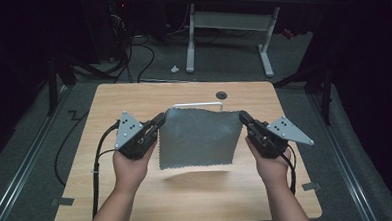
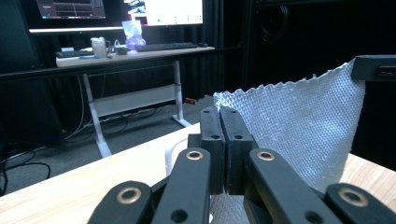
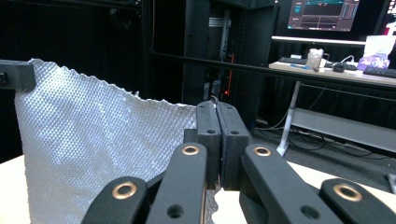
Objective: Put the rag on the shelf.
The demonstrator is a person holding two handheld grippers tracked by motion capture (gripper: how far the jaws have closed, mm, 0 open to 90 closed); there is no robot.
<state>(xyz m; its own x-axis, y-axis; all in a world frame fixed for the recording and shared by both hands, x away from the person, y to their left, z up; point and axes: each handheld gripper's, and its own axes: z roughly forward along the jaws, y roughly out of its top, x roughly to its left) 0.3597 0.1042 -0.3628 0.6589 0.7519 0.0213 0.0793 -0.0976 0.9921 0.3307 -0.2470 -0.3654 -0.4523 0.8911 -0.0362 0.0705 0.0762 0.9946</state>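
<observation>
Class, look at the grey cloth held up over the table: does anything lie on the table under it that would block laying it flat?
A white handle sits behind the cloth; otherwise the table below looks bare.

Cloth [image 1: 197, 138]: grey, w/ fine woven diamond-like texture and zigzag-cut edges; looks silvery-white close up in both gripper views. Surface [image 1: 133, 95]: light wood grain, w/ small dark round hole nr far edge. Left gripper [image 1: 159, 120] & right gripper [image 1: 244, 117]: black, brass-coloured rivets, grey three-cornered plates w/ dark dots. Handle [image 1: 196, 105] behind cloth: white. Floor [image 1: 35, 147]: grey carpet.
</observation>
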